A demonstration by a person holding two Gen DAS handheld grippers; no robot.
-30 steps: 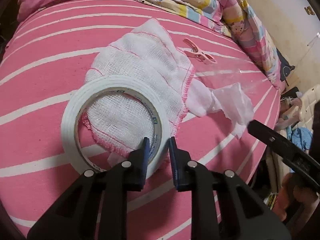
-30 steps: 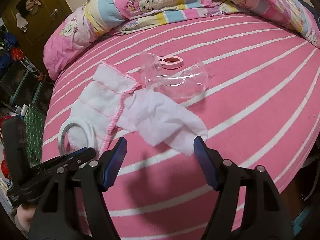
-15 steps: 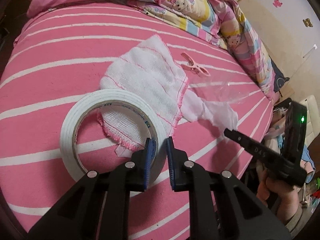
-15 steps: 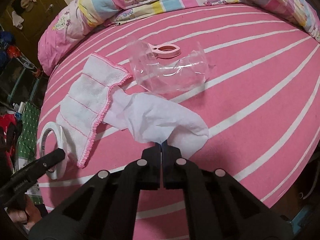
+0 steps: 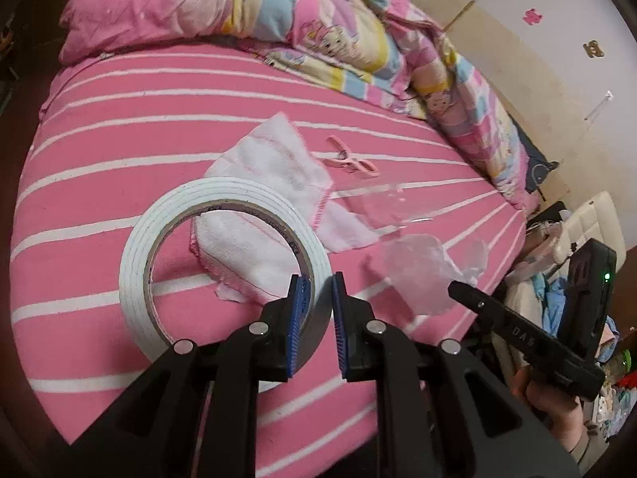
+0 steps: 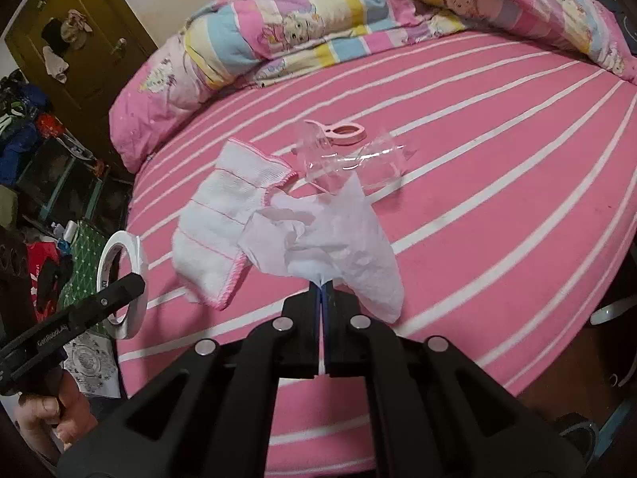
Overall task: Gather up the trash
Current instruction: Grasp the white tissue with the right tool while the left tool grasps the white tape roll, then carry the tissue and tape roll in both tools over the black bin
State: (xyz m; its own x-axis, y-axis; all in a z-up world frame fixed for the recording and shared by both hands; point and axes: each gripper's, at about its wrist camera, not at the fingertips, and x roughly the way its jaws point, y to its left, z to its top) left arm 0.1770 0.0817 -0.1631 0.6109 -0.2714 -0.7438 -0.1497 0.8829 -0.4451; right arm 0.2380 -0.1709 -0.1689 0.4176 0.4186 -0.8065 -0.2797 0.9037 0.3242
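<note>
My left gripper (image 5: 318,279) is shut on the rim of a white tape roll (image 5: 135,263), which hangs above the pink striped bed. The right wrist view shows the same tape roll (image 6: 133,271) off the bed's left side. My right gripper (image 6: 321,285) is shut on a crumpled white tissue (image 6: 338,235), lifted off the sheet. That tissue (image 5: 422,275) dangles from the right gripper (image 5: 454,288) in the left wrist view. A clear plastic wrapper (image 6: 358,167) lies on the bed beyond it.
A white cloth with a pink hem (image 6: 223,219) lies flat on the sheet (image 6: 497,207), with a pink clothespin (image 6: 342,133) behind the wrapper. A patterned quilt (image 6: 302,24) is bunched along the far side. Clutter fills the floor off the left edge (image 6: 47,183).
The right gripper closed on the tissue and lifted it off the sheet. The left gripper rose with the tape roll, which now hangs clear of the white cloth.
</note>
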